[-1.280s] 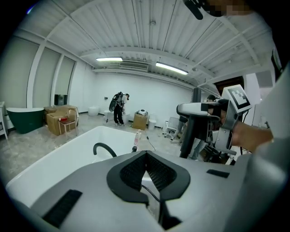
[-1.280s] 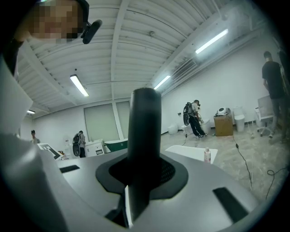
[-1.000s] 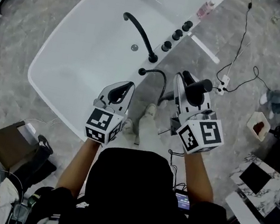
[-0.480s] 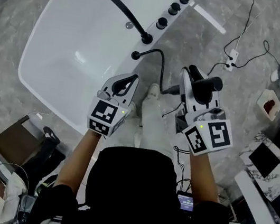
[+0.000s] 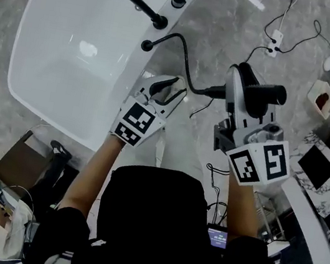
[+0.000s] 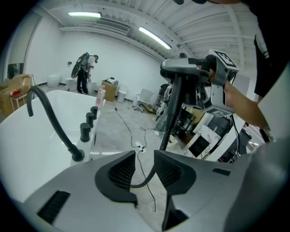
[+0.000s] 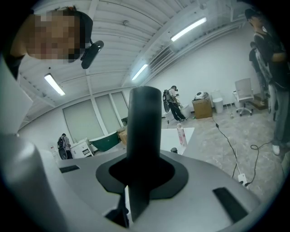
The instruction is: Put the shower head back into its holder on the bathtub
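Black shower head [image 5: 270, 93], lying level at two o'clock, clamped in the right gripper [image 5: 243, 85] jaws; its hose [image 6: 171, 113] curves to the white bathtub [image 5: 67, 79] rim at eleven o'clock.

The head view looks steeply down, tub [image 5: 53, 86] at 10 o'clock; both gripper views look closely along their jaws, the left sharing that tub.

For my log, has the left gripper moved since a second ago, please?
Yes. The left gripper has gone from over the tub rim rightward to the hose; its jaws have just been opening around it.
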